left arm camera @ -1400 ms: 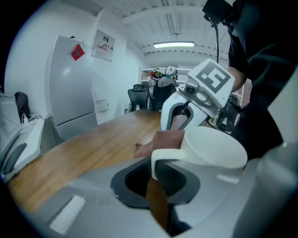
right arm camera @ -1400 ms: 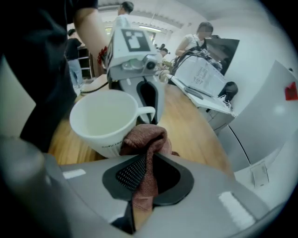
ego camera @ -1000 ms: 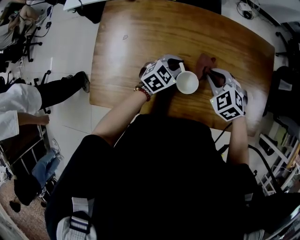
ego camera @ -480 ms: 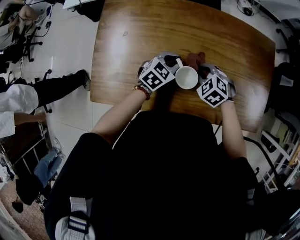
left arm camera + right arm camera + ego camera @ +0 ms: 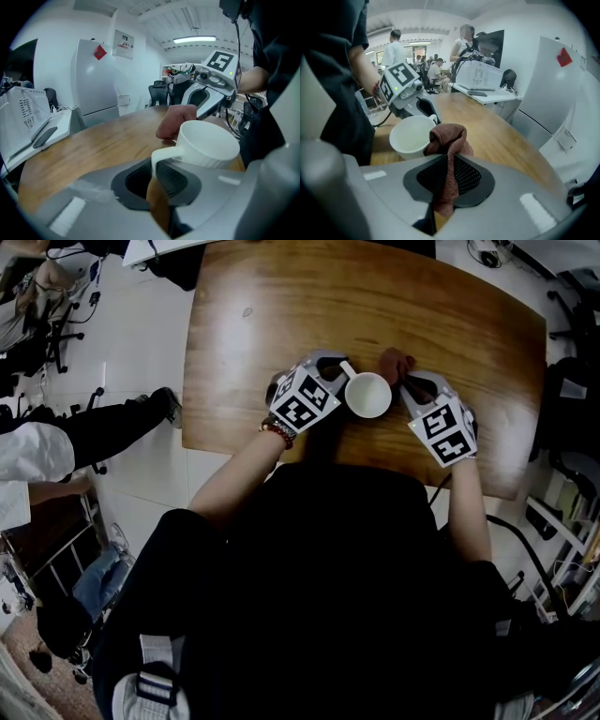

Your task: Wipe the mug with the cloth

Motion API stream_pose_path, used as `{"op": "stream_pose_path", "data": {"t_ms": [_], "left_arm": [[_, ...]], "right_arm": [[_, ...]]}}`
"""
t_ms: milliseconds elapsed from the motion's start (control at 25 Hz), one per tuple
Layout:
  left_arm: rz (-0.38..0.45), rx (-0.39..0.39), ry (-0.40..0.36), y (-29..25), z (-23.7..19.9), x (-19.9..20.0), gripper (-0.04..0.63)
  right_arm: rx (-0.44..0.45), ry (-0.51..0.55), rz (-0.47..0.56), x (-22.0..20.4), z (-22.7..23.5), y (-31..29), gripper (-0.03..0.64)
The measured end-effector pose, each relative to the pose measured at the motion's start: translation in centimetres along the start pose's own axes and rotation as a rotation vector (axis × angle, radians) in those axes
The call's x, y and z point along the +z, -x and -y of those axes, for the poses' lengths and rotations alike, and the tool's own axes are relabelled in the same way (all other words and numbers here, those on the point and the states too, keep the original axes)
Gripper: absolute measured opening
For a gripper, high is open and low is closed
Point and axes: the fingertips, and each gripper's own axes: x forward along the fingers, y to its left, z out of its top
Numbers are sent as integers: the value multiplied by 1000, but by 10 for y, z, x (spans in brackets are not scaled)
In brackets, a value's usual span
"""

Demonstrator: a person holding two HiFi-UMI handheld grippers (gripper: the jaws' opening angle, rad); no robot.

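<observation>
In the head view, the left gripper (image 5: 339, 371) is clenching the handle of the white mug (image 5: 368, 396), which is standing on the bench (image 5: 281, 315) between it and the right gripper (image 5: 409, 382). In the left gripper view, the jaws are pinching that handle, the mug's body sitting just ahead to their right. In the right gripper view, the jaws are grasping the brown cloth (image 5: 447, 140), which is bunching just ahead of them beside the mug.

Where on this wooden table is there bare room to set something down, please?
The far half of the brown wooden table, beyond the white ceramic mug and reddish-brown cloth, is bare, as is the strip outside the left gripper. The near middle is crowded: it and the right gripper flank the mug.
</observation>
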Motion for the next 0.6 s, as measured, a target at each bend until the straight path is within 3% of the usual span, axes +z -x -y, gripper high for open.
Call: {"op": "stream_pose_path", "data": {"t_ms": [160,600], "left_arm": [[6,19,19,4,0,-5,31],[8,65,39,26,4,-17,31]], "right_arm": [[27,-73,29,5,-1,17,43],[75,-49,-88,-15,-23,-30,41]]}}
